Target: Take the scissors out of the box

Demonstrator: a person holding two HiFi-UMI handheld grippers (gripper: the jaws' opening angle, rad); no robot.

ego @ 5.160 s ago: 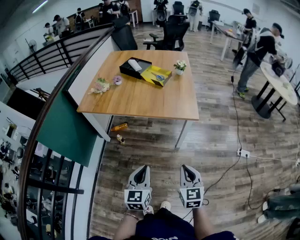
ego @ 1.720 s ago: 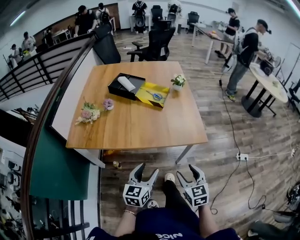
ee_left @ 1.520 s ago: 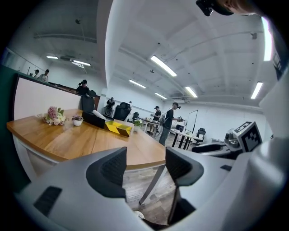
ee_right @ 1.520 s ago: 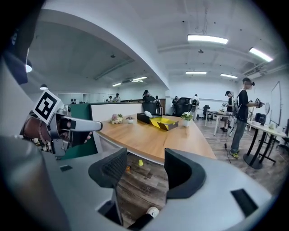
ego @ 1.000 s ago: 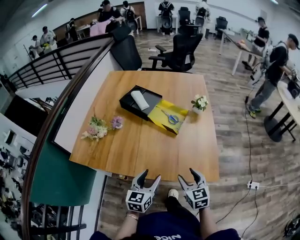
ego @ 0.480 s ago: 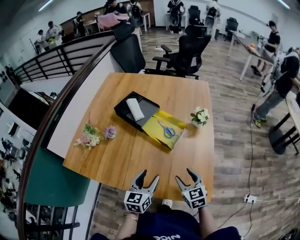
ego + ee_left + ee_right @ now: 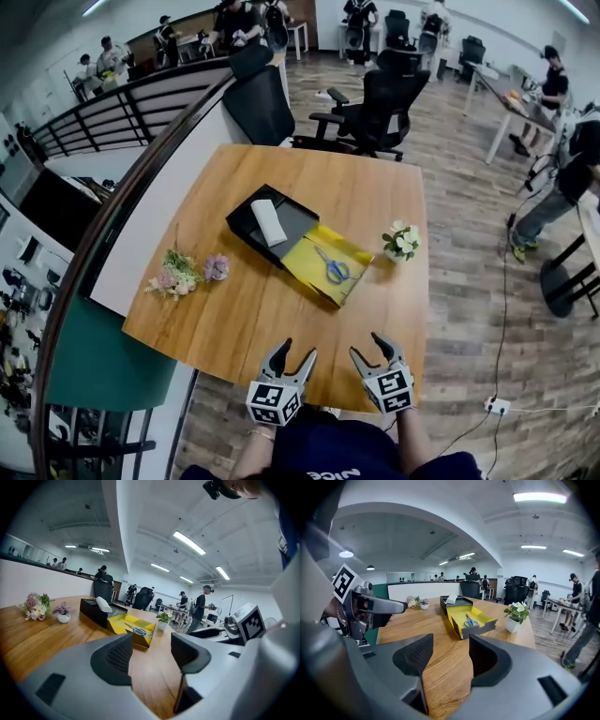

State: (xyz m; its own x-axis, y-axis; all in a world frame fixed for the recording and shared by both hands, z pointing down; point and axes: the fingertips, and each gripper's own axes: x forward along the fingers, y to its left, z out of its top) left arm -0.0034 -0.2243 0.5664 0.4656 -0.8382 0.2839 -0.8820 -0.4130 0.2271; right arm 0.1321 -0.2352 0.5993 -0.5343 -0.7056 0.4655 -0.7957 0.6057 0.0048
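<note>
Blue-handled scissors [image 7: 336, 269] lie in the yellow open half of a box [image 7: 302, 260] near the middle of the wooden table [image 7: 244, 319]. The box's black half [image 7: 246, 220] holds a white object [image 7: 266, 221]. Both grippers hover over the table's near edge, well short of the box. My left gripper [image 7: 298, 350] is open and empty. My right gripper [image 7: 366, 346] is open too, its jaws closing slightly with nothing between them. The left gripper view shows the scissors [image 7: 138, 630] beyond the left gripper [image 7: 151, 651]. In the right gripper view the scissors [image 7: 469, 620] lie ahead of the right gripper [image 7: 451, 653].
A small white pot of flowers [image 7: 401, 241] stands right of the box. A bouquet [image 7: 173, 277] and a small pink flower pot [image 7: 217, 268] sit at the table's left. Black office chairs [image 7: 375, 94] stand behind the table, a railing [image 7: 112, 94] runs at left, and people stand farther off.
I have come up to the table from across the floor. Both grippers have moved forward from over the floor to over the table's near edge. Both stay open and empty.
</note>
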